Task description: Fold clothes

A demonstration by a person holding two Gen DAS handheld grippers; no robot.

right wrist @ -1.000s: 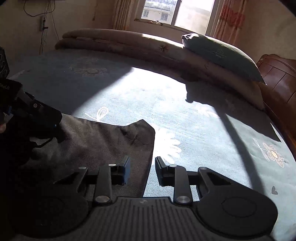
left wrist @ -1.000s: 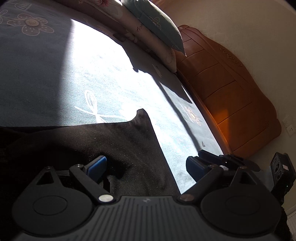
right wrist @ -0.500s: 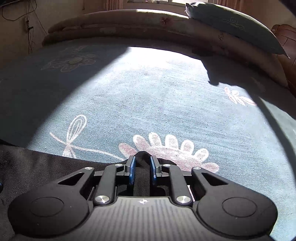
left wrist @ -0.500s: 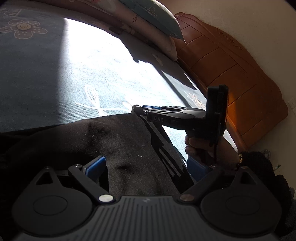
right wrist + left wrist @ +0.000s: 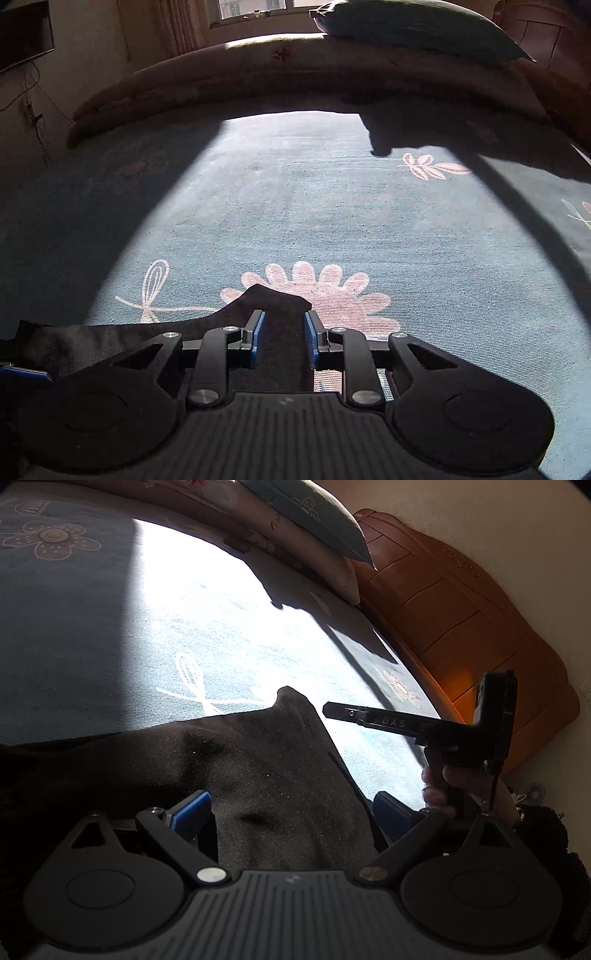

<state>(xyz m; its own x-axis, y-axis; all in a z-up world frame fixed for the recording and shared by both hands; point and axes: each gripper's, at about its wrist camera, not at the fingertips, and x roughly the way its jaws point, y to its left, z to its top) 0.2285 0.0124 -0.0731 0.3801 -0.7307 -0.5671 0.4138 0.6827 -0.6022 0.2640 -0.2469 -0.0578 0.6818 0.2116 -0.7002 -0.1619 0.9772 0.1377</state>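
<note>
A dark garment (image 5: 236, 760) is being shown spread on the blue flowered bedspread (image 5: 295, 206), its far corner (image 5: 275, 297) peaked up over a pink flower print. That corner is being straddled by the right gripper (image 5: 283, 332), whose blue-padded fingers are parted with the cloth between them – not pinched. The left gripper (image 5: 291, 812) is being held over the cloth nearer the person, fingers spread wide, nothing clasped. How many layers are being covered cannot be told – the lie fits a fold just laid down as well as one yet to be lifted. Pillows (image 5: 314, 520) and a wooden headboard (image 5: 461, 620) are being seen beyond
</note>
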